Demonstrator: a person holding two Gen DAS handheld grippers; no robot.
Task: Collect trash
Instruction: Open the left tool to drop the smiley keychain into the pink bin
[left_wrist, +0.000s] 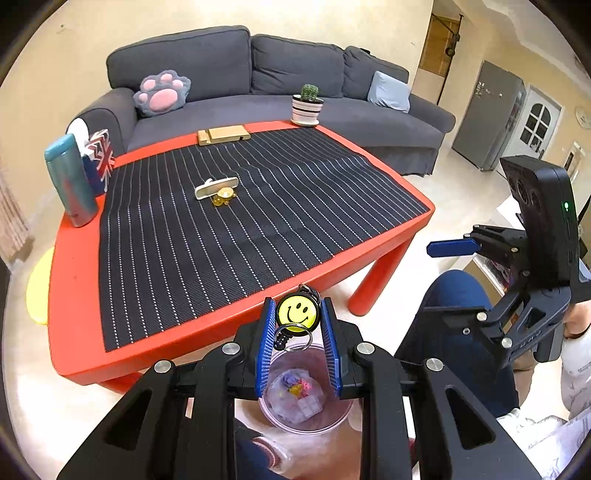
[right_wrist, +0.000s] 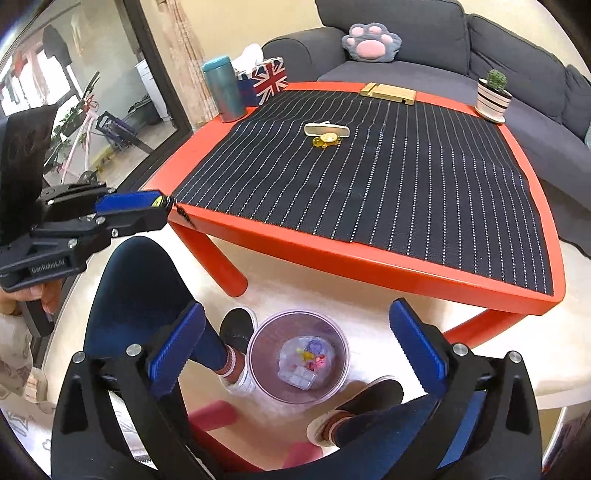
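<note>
My left gripper (left_wrist: 298, 317) is shut on a yellow smiley-face keychain (left_wrist: 298, 311) with a metal ring, held above the clear trash bin (left_wrist: 306, 387) on the floor in front of the red table. The bin (right_wrist: 297, 359) holds several small colourful scraps. The left gripper also shows in the right wrist view (right_wrist: 162, 202), at the table's left corner. My right gripper (right_wrist: 295, 343) is open and empty, high over the bin; it also shows in the left wrist view (left_wrist: 452, 247). A white oblong item (left_wrist: 217, 186) and a yellow turtle toy (left_wrist: 223, 195) lie mid-table.
The red table (left_wrist: 240, 306) carries a striped black mat, a teal bottle (left_wrist: 70, 181), a Union Jack tissue box (left_wrist: 99, 158), a wooden stand (left_wrist: 221, 136) and a potted cactus (left_wrist: 307, 105). A grey sofa stands behind. The person's legs and shoes (right_wrist: 236, 332) flank the bin.
</note>
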